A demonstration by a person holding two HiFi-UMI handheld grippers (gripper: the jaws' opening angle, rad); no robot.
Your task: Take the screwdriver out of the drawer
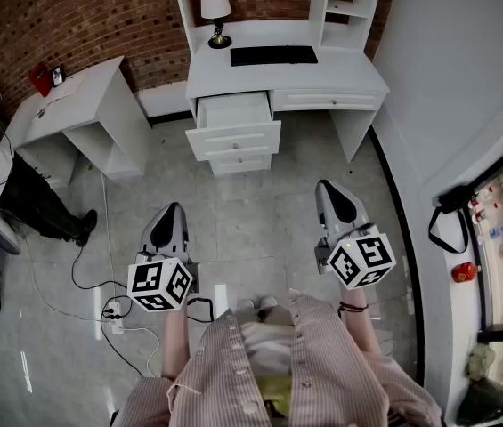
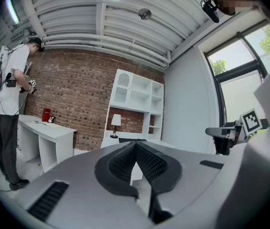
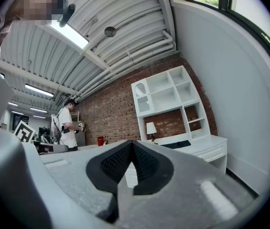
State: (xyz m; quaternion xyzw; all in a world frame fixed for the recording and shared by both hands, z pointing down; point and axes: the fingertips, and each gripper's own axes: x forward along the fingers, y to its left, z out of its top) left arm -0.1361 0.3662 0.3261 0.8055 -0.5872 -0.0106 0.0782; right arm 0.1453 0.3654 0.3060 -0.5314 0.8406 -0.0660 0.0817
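Plainly, everything turns on the gap ahead. The white, pulled-out top drawer point(image 1: 233, 109) of the white wooden desk point(image 1: 349, 85) lies straight in front of the person and well apart from both tools, with bare grey floor point(image 1: 260, 207) between.

The left tongs point(image 1: 173, 210) are clenched on nothing: in the left gripper view their black ribbed pads meet at the tip point(image 2: 135, 146) with only the room beyond. The right tongs point(image 1: 329, 188) are likewise pressed together and empty point(image 3: 132, 144). Both are held level and point toward the desk.

The drawer sits under the left part of the tabletop point(image 1: 233, 83). From the head view it falls between the two tongs, a little more to the left one's side, while the right one reaches slightly further forward. I judge neither to be clearly nearer.

The screwdriver cannot be seen in any view. Presumably it lies inside the open drawer, whose inside shows only as a pale patch from here, so its long axis and handle end cannot be told. The coming move likely calls for stepping forward until the drawer's contents are visible from above.
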